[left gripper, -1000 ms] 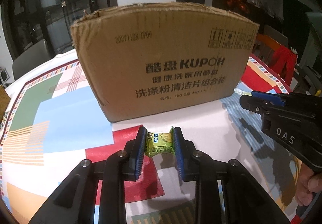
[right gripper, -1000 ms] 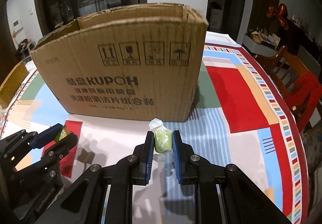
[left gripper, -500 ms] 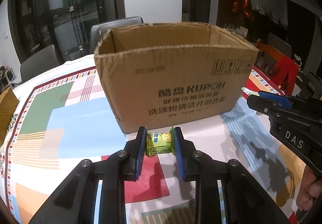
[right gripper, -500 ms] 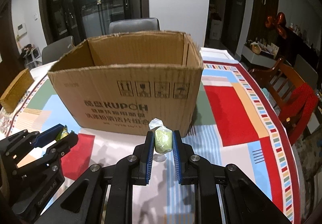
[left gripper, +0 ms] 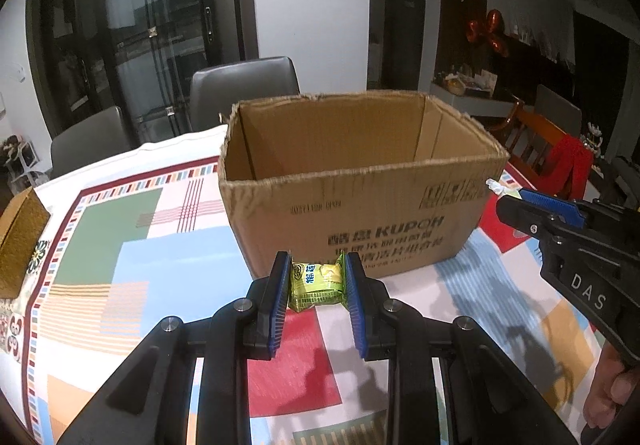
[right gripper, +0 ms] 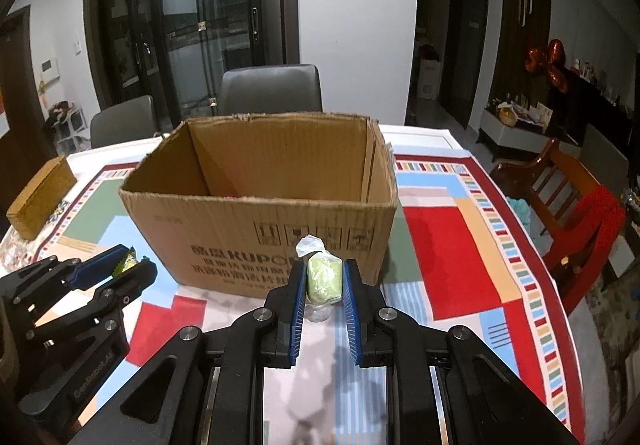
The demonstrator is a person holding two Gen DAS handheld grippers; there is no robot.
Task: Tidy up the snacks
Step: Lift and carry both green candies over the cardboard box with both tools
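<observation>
An open brown cardboard box (left gripper: pixel 360 205) (right gripper: pixel 260 221) stands on the patterned tablecloth, printed side toward me. My left gripper (left gripper: pixel 317 281) is shut on a green wrapped snack (left gripper: pixel 318 283), held in the air just before the box's near wall. My right gripper (right gripper: pixel 323 279) is shut on a pale green sweet in clear wrap (right gripper: pixel 324 277), level with the box's printed side. In the left wrist view the right gripper (left gripper: pixel 516 197) shows at the right edge; the left gripper (right gripper: pixel 128 265) shows at the lower left of the right wrist view. The box floor is mostly hidden.
A tan woven box (right gripper: pixel 40 197) lies at the table's far left. Grey chairs (right gripper: pixel 272 89) stand behind the table, a wooden chair with red cloth (right gripper: pixel 580 213) at the right. A hand (left gripper: pixel 616 397) holds the right gripper's handle.
Both grippers have risen with their snacks still clamped. The box now sits lower in both views, and its open top and inner walls have come into sight.
</observation>
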